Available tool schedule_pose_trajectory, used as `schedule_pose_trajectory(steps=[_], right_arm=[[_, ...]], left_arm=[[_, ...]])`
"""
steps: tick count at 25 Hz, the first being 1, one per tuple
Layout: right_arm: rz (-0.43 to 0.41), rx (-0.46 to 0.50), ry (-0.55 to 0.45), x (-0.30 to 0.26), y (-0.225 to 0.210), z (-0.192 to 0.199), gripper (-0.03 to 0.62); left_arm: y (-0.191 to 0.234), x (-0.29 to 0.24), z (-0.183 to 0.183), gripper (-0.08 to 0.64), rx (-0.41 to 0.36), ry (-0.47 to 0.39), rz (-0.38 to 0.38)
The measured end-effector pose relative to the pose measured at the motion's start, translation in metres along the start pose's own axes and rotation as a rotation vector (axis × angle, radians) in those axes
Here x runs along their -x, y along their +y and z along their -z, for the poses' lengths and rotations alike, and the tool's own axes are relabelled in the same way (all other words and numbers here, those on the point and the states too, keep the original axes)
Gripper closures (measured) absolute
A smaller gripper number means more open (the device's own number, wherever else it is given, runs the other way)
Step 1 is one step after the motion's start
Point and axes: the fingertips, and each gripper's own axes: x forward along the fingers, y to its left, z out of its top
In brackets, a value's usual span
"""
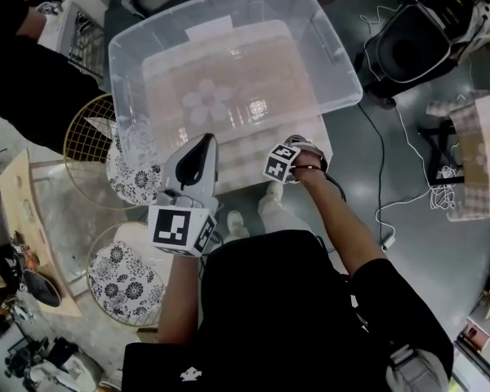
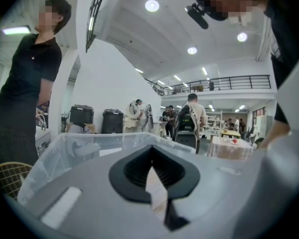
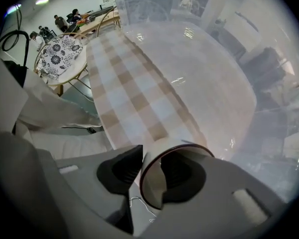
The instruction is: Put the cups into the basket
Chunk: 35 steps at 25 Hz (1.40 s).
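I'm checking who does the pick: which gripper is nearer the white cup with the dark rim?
Right. The right gripper straddles the cup wall, jaws open. The left gripper is apart from it, further along the clear bin's near wall.

Left claw level, jaws together; right claw points down, jaws apart

Bin clear glossy plastic, cloth under it matt checked fabric, cup by it smooth white, dark-rimmed
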Motion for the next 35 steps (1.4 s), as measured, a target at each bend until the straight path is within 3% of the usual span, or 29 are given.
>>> schedule_pose_trajectory(steps=[5,10,19,35], right_arm=[[-0.022,0.015,0.044,-0.003,0.003,0.0,0.494],[-0.043,-0.022,0.027,0.0,0.006,0.002,0.511],[-0.067,-0.108,-0.071,0.011,0.014,0.015,0.551],[-0.049,-0.231,-0.26,0.078,0.014,0.015,0.554]], left_arm=[[0.004,-0.003,-0.003,0.555,0.01,-0.009,-0.013],[0.003,-0.005,-0.006,0.555,0.012,-0.015,-0.009],[0.0,-0.016,-0.006,0.555,0.011,-0.023,0.015],[-0.013,-0.023,-0.01,0.555,0.008,-0.029,0.069]])
